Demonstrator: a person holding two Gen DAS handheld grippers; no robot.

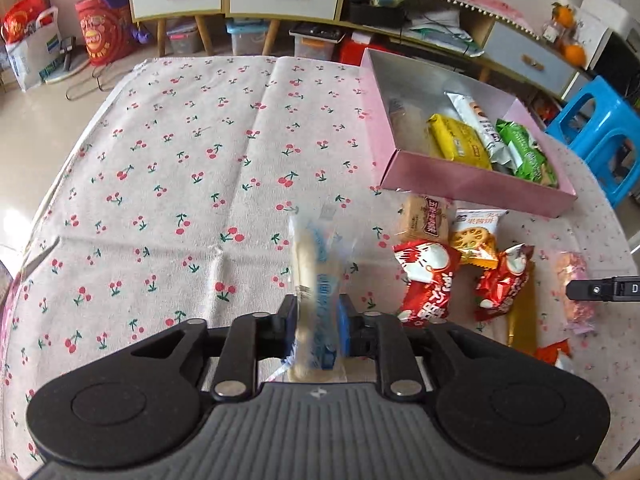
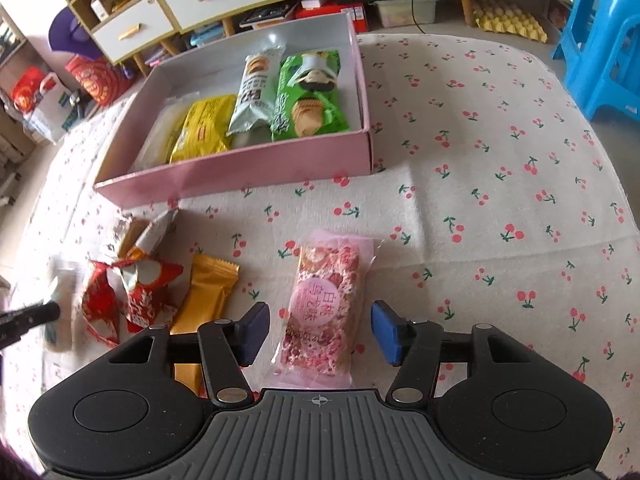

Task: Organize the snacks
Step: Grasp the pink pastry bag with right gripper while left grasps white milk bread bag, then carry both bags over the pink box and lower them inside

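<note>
On the round table under its cherry-printed cloth (image 1: 168, 168), the left gripper (image 1: 318, 312) has its two blue-padded fingers closed against a long clear-and-blue wrapped pale snack bar (image 1: 314, 264), which stands out ahead of the pads, blurred, above the cloth. The open pink cardboard box (image 1: 476, 186) sits well ahead and to the right of this gripper, holding a yellow foil packet (image 1: 460, 142), a white-grey long packet (image 1: 480, 124) and a green biscuit packet (image 1: 526, 152) side by side, with a pale wrapped piece at the left end of the row.

Just in front of the box lies a loose cluster: a tan biscuit packet (image 1: 426, 218), a white-and-yellow cracker packet (image 1: 478, 236), two red-and-white twisted wrappers (image 1: 426, 280), and a gold foil sachet (image 1: 524, 312).

In the right wrist view, the right gripper (image 2: 320, 330) is spread wide and holds nothing. A pink speckled nougat-style bar in clear wrap (image 2: 326, 308) lies flat on the cloth between the two blue pads, lengthwise along the fingers, with a clear gap on each side. The gold sachet lies just to the left of the left pad, and the pink box stands farther ahead and to the left. The left gripper's tip and its blurred bar show at the far left edge of this view.
</note>
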